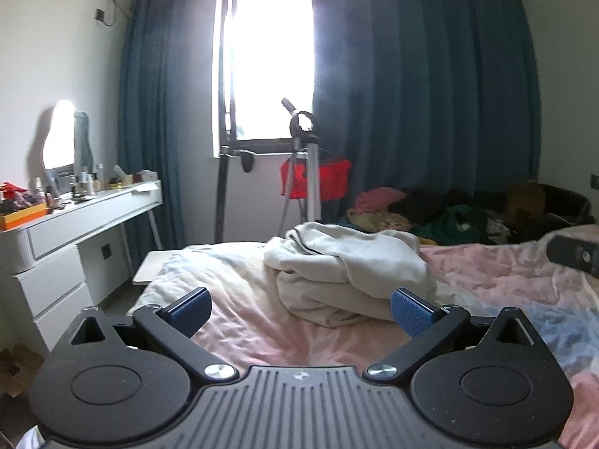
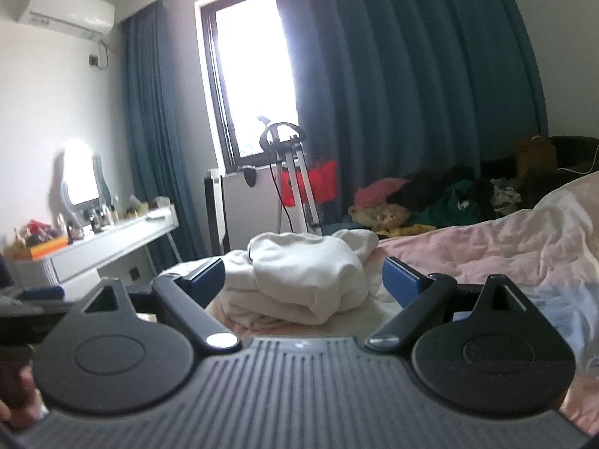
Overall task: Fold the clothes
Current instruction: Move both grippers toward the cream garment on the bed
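A cream-white garment point(image 1: 348, 273) lies folded into a thick bundle on the pink bedspread point(image 1: 269, 333). My left gripper point(image 1: 301, 312) is open just short of it, blue pads wide apart and holding nothing. The same white garment point(image 2: 307, 280) fills the centre of the right wrist view, a rounded fold on top of flatter layers. My right gripper point(image 2: 303, 280) is open as well, its blue pads point(image 2: 398, 282) on either side of the bundle's near edge and apart from the cloth. The other gripper's dark body point(image 1: 572, 254) shows at the far right of the left wrist view.
A heap of unfolded clothes point(image 1: 441, 213) in pink, green, yellow and black lies at the bed's far side under dark blue curtains point(image 1: 430, 93). A white dressing table point(image 1: 86, 220) crowded with bottles stands left. A garment steamer stand point(image 1: 309, 164) with a red item is beneath the window.
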`<move>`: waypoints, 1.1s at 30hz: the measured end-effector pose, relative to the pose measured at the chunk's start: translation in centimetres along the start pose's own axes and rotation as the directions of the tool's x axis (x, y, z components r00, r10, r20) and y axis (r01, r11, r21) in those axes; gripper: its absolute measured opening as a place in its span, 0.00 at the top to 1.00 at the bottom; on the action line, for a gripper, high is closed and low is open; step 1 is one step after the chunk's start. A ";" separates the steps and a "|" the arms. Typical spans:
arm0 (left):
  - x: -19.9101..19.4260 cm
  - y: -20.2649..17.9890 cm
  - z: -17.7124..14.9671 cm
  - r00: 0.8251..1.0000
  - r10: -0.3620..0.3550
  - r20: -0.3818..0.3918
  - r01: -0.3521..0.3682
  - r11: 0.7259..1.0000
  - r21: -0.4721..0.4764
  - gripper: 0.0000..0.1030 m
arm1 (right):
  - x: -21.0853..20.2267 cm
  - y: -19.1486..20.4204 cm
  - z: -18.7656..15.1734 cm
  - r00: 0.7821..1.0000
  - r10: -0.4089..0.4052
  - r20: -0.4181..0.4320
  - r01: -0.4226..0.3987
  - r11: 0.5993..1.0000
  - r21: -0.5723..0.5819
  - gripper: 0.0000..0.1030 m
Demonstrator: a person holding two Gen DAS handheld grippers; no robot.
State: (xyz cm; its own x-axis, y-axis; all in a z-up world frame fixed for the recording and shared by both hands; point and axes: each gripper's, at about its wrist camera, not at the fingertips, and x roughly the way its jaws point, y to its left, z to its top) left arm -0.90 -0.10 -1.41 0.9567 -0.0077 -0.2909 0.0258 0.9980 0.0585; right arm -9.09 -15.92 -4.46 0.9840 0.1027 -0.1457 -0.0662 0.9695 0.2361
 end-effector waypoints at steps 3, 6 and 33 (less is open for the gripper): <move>0.0 -0.2 -0.4 1.000 -0.009 -0.002 0.009 1.000 0.006 0.00 | -0.3 0.0 0.0 0.999 -0.032 0.031 0.032 0.999 -0.010 0.11; 0.0 -0.5 -0.8 1.000 -0.019 -0.004 0.019 1.000 0.011 0.00 | -0.6 -0.1 0.2 0.999 -0.022 0.038 0.023 1.000 -0.018 0.34; 8.8 -3.4 0.9 0.958 -0.040 -0.284 0.013 0.995 -0.099 0.03 | -0.1 -3.3 -0.8 0.999 -0.041 -0.022 0.040 0.999 -0.026 0.32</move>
State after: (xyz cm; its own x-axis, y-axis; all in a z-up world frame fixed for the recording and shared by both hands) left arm 7.71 -3.57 -3.36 0.8334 -0.0296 -0.5519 0.0089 0.9992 -0.0401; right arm -9.06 -18.93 -5.99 0.9819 0.0681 -0.1767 -0.0310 0.9782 0.2051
